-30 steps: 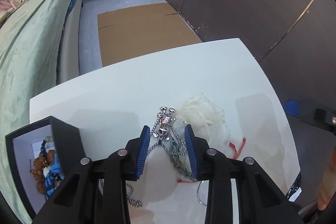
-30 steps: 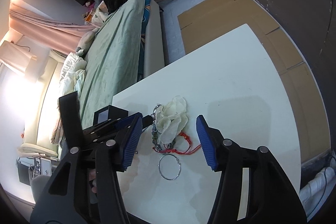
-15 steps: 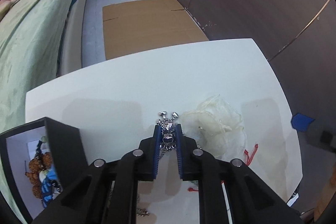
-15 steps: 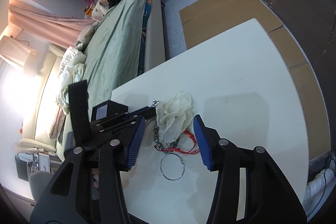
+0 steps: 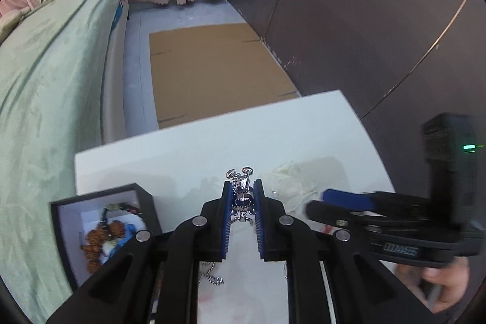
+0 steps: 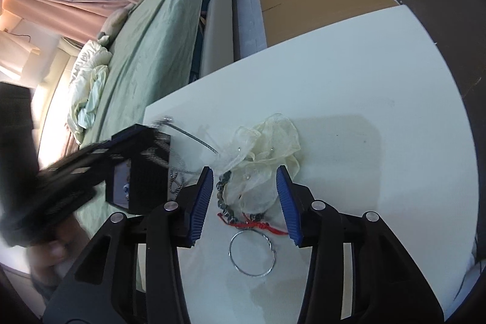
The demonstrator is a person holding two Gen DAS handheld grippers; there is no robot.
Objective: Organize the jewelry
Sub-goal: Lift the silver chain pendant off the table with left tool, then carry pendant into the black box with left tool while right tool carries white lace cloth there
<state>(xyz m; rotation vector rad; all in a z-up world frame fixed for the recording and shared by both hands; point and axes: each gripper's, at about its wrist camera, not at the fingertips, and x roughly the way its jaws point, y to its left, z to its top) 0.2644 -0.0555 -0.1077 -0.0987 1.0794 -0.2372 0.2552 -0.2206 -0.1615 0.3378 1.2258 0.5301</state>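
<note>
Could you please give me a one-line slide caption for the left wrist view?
Left gripper shut on a silver pendant necklace above the white table, beside the open black jewelry box.

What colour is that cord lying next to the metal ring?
Red. The cord lies just above the metal ring, clearest in the right wrist view.

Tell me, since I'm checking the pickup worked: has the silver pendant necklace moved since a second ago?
Yes. The silver pendant necklace, clamped in the left gripper, has lifted off the white table away from the gauze pouch, its chain dangling.
</note>
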